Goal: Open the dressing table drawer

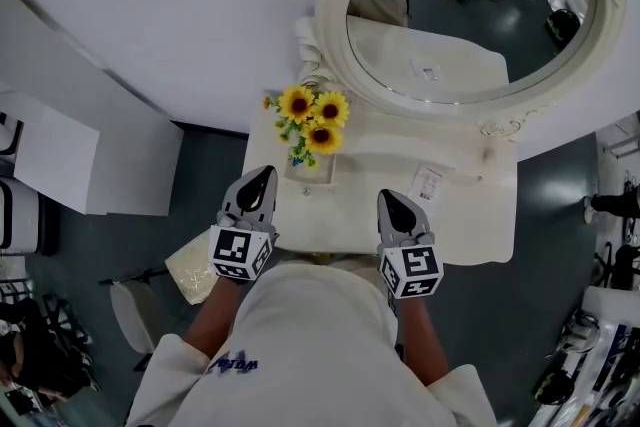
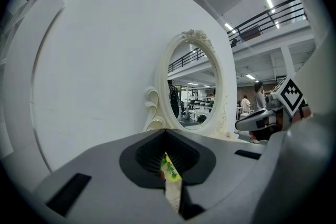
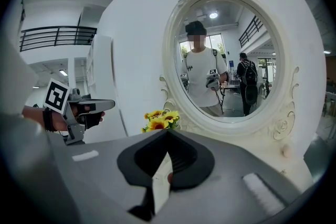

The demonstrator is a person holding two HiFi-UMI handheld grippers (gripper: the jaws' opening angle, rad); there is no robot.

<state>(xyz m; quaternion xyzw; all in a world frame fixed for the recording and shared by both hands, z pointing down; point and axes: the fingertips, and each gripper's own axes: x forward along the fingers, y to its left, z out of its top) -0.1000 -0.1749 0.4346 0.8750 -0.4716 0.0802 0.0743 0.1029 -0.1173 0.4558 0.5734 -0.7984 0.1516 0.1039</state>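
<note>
A cream dressing table (image 1: 470, 235) stands against the white wall, below an oval mirror (image 1: 470, 10) in a carved frame. Its drawer front is hidden under the tabletop edge and the person's body. My left gripper (image 1: 257, 183) hovers shut over the table's near left corner, nothing between its jaws. My right gripper (image 1: 397, 205) hovers shut over the near middle of the tabletop, also holding nothing. In the left gripper view the shut left gripper (image 2: 167, 153) points toward the mirror (image 2: 197, 89). In the right gripper view the shut right gripper (image 3: 167, 148) faces the mirror (image 3: 226, 60).
A small vase of sunflowers (image 1: 312, 120) stands at the table's back left, also seen as sunflowers (image 3: 157, 120) in the right gripper view. A paper tag (image 1: 427, 181) lies on the tabletop. White panels (image 1: 60, 155) lean at the left; a cream stool (image 1: 190, 267) sits beside the table.
</note>
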